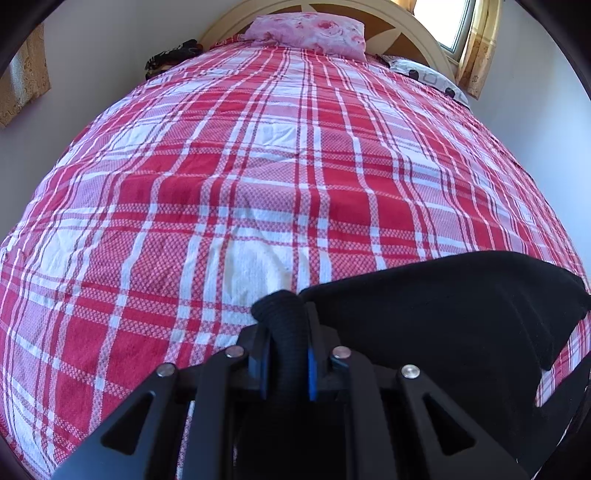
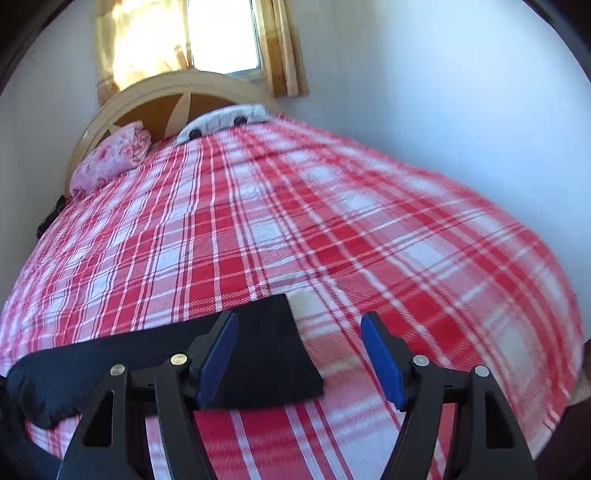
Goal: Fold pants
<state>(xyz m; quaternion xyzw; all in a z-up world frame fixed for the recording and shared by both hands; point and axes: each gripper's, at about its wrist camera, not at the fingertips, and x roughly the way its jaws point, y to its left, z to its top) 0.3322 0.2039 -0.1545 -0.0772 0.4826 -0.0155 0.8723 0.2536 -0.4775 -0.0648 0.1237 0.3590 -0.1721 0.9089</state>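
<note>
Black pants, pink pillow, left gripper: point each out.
black pants (image 2: 266, 354): right wrist view, flat folded panel.
pink pillow (image 1: 306, 33): left wrist view, middle of floral cover.
left gripper (image 1: 286, 369): left wrist view, between pads pinching waistband.

Home bedroom: bed with red-and-white plaid cotton bedspread (image 1: 258, 166), pink floral pillow (image 1: 306, 31) against curved cream wooden headboard (image 2: 177, 92) at frame top, yellow-curtained window (image 2: 221, 33) above.

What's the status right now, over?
Left hand-held gripper shut on black pants. Right hand-held gripper open, empty, above pants' end. Nothing in the way on plaid bedspread.
</note>
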